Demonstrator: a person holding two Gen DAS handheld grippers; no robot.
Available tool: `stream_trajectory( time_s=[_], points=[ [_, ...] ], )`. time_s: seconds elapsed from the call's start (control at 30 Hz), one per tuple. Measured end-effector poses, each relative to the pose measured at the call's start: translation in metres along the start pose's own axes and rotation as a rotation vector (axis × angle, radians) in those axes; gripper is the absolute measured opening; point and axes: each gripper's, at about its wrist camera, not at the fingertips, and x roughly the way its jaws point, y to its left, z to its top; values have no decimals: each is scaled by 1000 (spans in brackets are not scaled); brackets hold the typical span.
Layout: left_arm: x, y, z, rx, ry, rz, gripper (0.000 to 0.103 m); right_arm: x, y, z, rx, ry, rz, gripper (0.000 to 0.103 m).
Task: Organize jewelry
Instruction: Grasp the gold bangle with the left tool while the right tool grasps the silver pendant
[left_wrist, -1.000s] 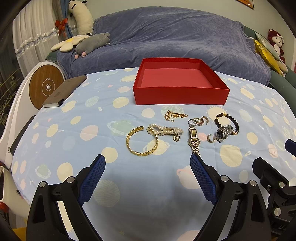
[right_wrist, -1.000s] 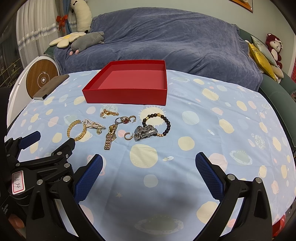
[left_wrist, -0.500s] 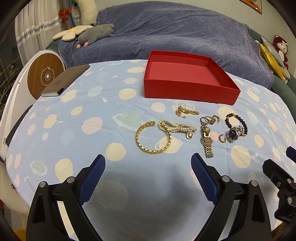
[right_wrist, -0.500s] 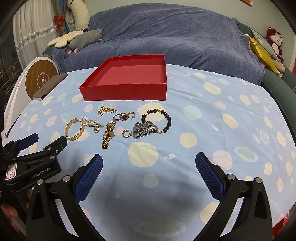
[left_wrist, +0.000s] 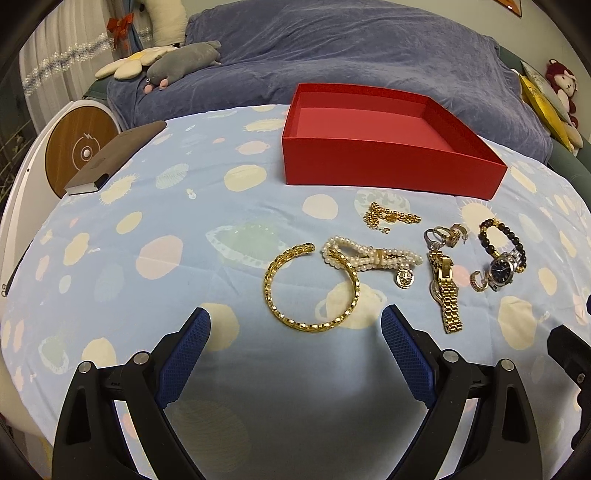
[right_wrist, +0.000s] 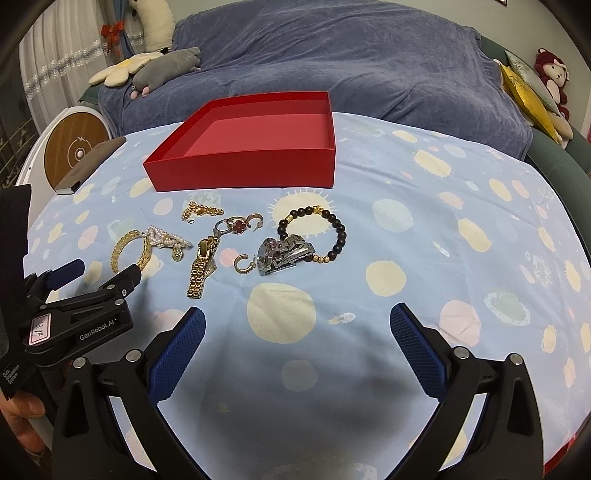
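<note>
An empty red box stands at the back of the table. In front of it lie a gold bangle, a pearl bracelet, a gold chain, rings, a gold watch, a silver watch and a dark bead bracelet. My left gripper is open just short of the bangle. My right gripper hangs open, nearer than the watches.
A brown notebook lies at the table's left edge, beside a round wooden disc. A blue-covered sofa with plush toys runs behind the table. A hand holds the left gripper.
My left gripper has come forward and lower toward the gold bangle, which now looks much larger. The right gripper has also edged forward. All the jewelry lies where it was.
</note>
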Motion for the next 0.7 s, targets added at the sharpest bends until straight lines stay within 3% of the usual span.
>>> stream_trajectory(
  time_s=[0.13,0.23,0.37,0.7],
  points=[
    [13,1,3,-13,18,10,91,7,-3,2,8,8,-2,98],
    [16,1,4,-19,17,-11,79,10,-4,2,10,13,0,98],
    [15,-1,6,-7,9,-42,56,13,-4,4,12,15,6,98],
    [-6,2,14,-35,-28,-101,55,17,-3,10,26,6,33,97]
  ],
)
